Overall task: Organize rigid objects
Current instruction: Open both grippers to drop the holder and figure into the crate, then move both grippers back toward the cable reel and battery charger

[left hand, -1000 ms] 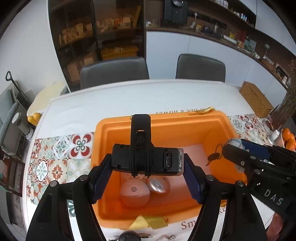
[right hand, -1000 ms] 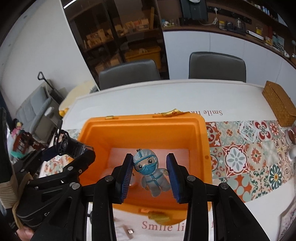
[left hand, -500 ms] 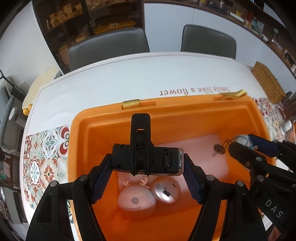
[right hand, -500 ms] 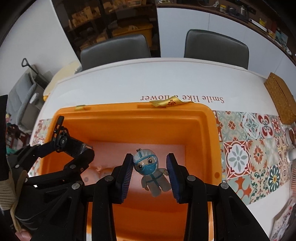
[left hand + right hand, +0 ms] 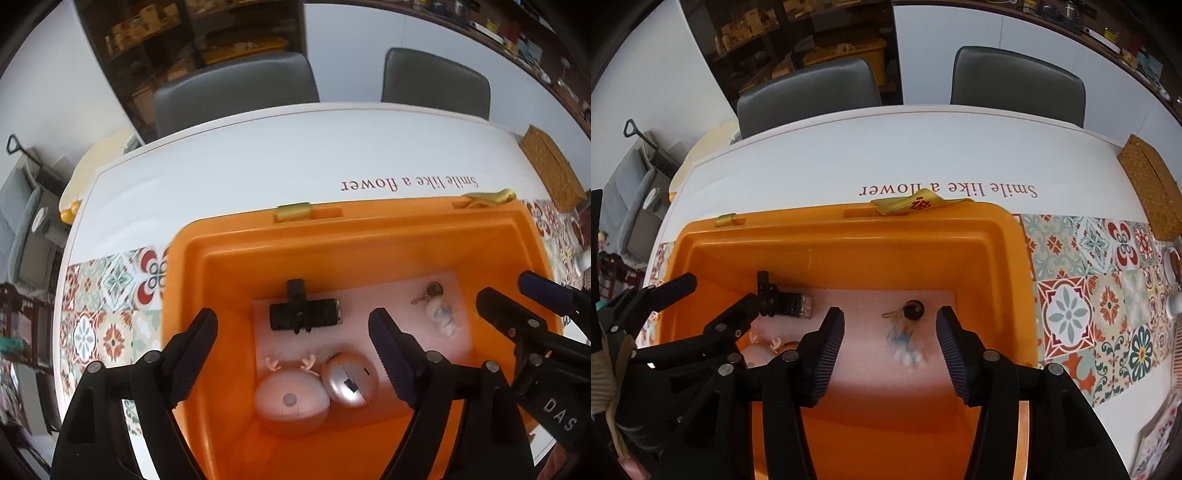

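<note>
An orange bin [image 5: 369, 229] [image 5: 849, 236] stands on the table below both grippers. Inside lie a black clip device [image 5: 303, 312] [image 5: 781, 301], a pink antlered toy [image 5: 290, 398], a silver mouse [image 5: 349, 380] and a blue-white figure keychain [image 5: 439, 314] [image 5: 905, 341], blurred in the right wrist view. My left gripper [image 5: 291, 343] is open and empty above the black device. My right gripper [image 5: 890, 339] is open and empty above the keychain.
The table has a white cloth with lettering [image 5: 949, 190] and patterned tiles [image 5: 1089, 288]. A wicker box [image 5: 1148, 188] lies at the right edge. Two grey chairs [image 5: 809, 92] stand behind the table. A yellow strap [image 5: 916, 201] hangs over the bin's far rim.
Both grippers have opened. The black device dropped from the left gripper and the figure keychain from the right gripper; both now lie on the bin floor.
</note>
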`<act>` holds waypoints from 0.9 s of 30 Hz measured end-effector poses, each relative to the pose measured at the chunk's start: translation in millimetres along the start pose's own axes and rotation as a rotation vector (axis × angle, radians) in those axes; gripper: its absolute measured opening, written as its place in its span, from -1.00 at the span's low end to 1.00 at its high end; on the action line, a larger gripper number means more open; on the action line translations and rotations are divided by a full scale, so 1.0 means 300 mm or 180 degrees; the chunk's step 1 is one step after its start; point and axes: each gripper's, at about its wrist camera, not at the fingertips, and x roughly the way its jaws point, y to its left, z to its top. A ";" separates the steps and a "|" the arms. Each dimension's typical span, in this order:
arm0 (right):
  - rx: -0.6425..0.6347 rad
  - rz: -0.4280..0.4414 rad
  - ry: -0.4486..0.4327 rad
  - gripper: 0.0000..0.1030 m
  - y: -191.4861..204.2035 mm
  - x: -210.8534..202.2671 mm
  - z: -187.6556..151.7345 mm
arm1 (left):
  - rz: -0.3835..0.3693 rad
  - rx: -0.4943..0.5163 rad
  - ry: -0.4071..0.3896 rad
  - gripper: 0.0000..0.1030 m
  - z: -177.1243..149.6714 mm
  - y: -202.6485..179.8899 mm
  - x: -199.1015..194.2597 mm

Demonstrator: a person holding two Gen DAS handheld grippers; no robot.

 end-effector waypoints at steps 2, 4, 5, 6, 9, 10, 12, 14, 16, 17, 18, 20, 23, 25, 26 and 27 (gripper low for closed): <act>0.0023 -0.0028 -0.0052 0.13 -0.006 -0.023 -0.005 | -0.0009 -0.0044 -0.0025 0.65 -0.012 0.012 -0.026; 0.0048 -0.0033 -0.0122 0.14 -0.010 -0.058 -0.016 | -0.0004 -0.0118 -0.0066 0.73 -0.030 0.025 -0.059; 0.0054 -0.0024 -0.0139 0.15 -0.010 -0.069 -0.019 | 0.0002 -0.0141 -0.0089 0.74 -0.037 0.030 -0.073; 0.0062 -0.0018 -0.0180 0.16 -0.011 -0.091 -0.028 | 0.0002 -0.0154 -0.0121 0.75 -0.049 0.032 -0.092; 0.0056 -0.0001 -0.0239 0.24 -0.006 -0.135 -0.047 | 0.0004 -0.0198 -0.0200 0.80 -0.078 0.038 -0.145; 0.0054 0.0019 -0.0248 0.24 -0.006 -0.145 -0.052 | 0.0003 -0.0217 -0.0224 0.82 -0.084 0.041 -0.160; 0.0033 0.0077 -0.0283 0.24 -0.001 -0.174 -0.069 | 0.0009 -0.0257 -0.0288 0.86 -0.108 0.049 -0.200; 0.0020 0.0104 -0.0327 0.25 0.003 -0.203 -0.088 | 0.0007 -0.0272 -0.0332 0.90 -0.125 0.055 -0.228; 0.0023 0.0121 -0.0368 0.28 0.010 -0.225 -0.106 | 0.0037 -0.0318 -0.0376 0.91 -0.144 0.067 -0.258; 0.0024 0.0122 -0.0395 0.35 0.012 -0.242 -0.119 | 0.0047 -0.0330 -0.0398 0.91 -0.152 0.072 -0.269; 0.0027 0.0132 -0.0420 0.36 0.014 -0.253 -0.129 | 0.0049 -0.0345 -0.0425 0.91 -0.164 0.078 -0.285; 0.0021 0.0164 -0.0476 0.37 0.021 -0.282 -0.155 | 0.0070 -0.0374 -0.0464 0.93 -0.185 0.088 -0.308; 0.0003 0.0193 -0.0535 0.38 0.031 -0.316 -0.190 | 0.0095 -0.0412 -0.0519 0.96 -0.223 0.101 -0.342; -0.0011 0.0206 -0.0598 0.41 0.038 -0.343 -0.214 | 0.0107 -0.0430 -0.0548 0.97 -0.250 0.111 -0.363; -0.0024 0.0215 -0.0635 0.43 0.043 -0.357 -0.227 | 0.0126 -0.0444 -0.0559 0.97 -0.262 0.115 -0.372; -0.0033 0.0221 -0.0669 0.44 0.047 -0.370 -0.240 | 0.0148 -0.0463 -0.0572 0.97 -0.277 0.120 -0.382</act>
